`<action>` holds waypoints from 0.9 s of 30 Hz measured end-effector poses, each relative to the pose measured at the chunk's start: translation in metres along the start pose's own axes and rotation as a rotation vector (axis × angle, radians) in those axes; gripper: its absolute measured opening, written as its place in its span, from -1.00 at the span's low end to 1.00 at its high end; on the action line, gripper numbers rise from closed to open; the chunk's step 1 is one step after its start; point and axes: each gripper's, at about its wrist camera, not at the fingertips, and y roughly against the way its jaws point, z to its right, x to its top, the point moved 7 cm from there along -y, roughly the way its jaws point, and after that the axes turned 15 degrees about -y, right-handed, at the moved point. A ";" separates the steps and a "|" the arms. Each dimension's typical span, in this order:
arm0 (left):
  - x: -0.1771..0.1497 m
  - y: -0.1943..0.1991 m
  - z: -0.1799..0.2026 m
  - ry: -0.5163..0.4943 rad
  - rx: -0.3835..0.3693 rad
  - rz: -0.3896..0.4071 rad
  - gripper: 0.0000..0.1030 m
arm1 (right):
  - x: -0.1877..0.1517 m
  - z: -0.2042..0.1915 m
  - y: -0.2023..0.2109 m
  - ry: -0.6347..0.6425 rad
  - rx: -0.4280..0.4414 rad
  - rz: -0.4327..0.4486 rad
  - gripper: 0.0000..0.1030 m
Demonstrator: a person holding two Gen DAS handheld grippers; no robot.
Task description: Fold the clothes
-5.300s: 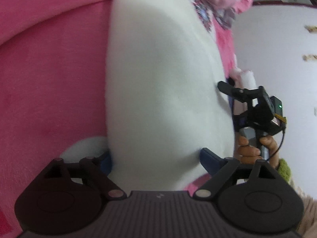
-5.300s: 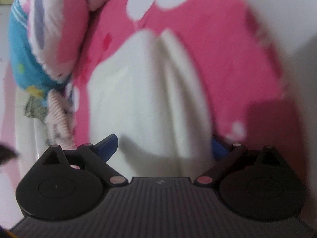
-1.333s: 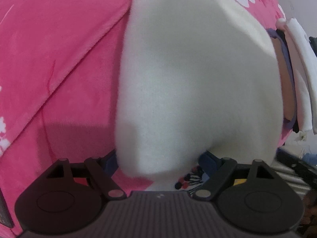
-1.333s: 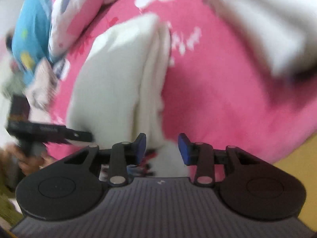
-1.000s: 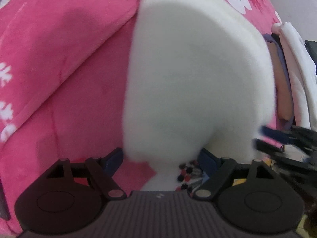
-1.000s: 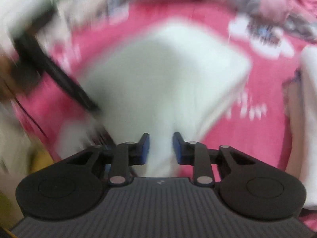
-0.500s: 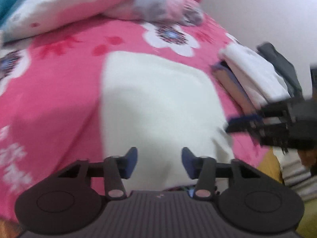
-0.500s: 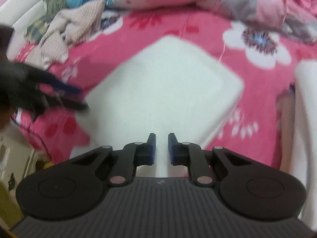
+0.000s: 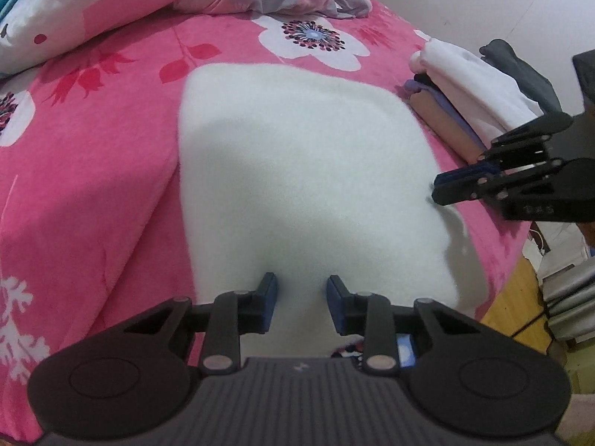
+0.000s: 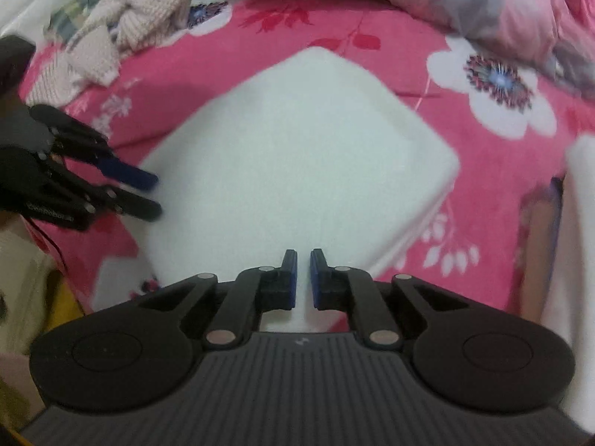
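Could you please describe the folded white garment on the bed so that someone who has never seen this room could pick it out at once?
Start from the pink floral bedspread. In its middle lies the white fleece garment, folded into a flat, rounded square, with the left gripper poised over its near edge. Unlike the narrower stack of folded clothes to its right, it lies alone and is plain, fluffy white.

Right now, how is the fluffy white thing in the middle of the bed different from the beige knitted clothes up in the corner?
The fluffy white garment is folded into a neat flat block; the beige knitted clothes lie crumpled in a heap. The white one looks smooth and plain; the knitted ones show a ribbed weave. The white one lies mid-bed; the knitted ones sit near the pillows. Both rest on the pink flowered blanket.
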 end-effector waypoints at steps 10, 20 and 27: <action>0.013 -0.008 0.005 0.022 0.022 -0.023 -0.36 | 0.039 0.012 0.016 0.045 0.008 0.046 -0.89; -0.002 0.007 -0.005 0.083 0.031 0.013 -0.25 | 0.058 0.041 -0.016 0.075 -0.065 0.014 -0.91; -0.005 0.010 -0.005 0.100 0.043 0.043 -0.25 | 0.094 0.048 -0.058 0.084 -0.089 0.069 -0.91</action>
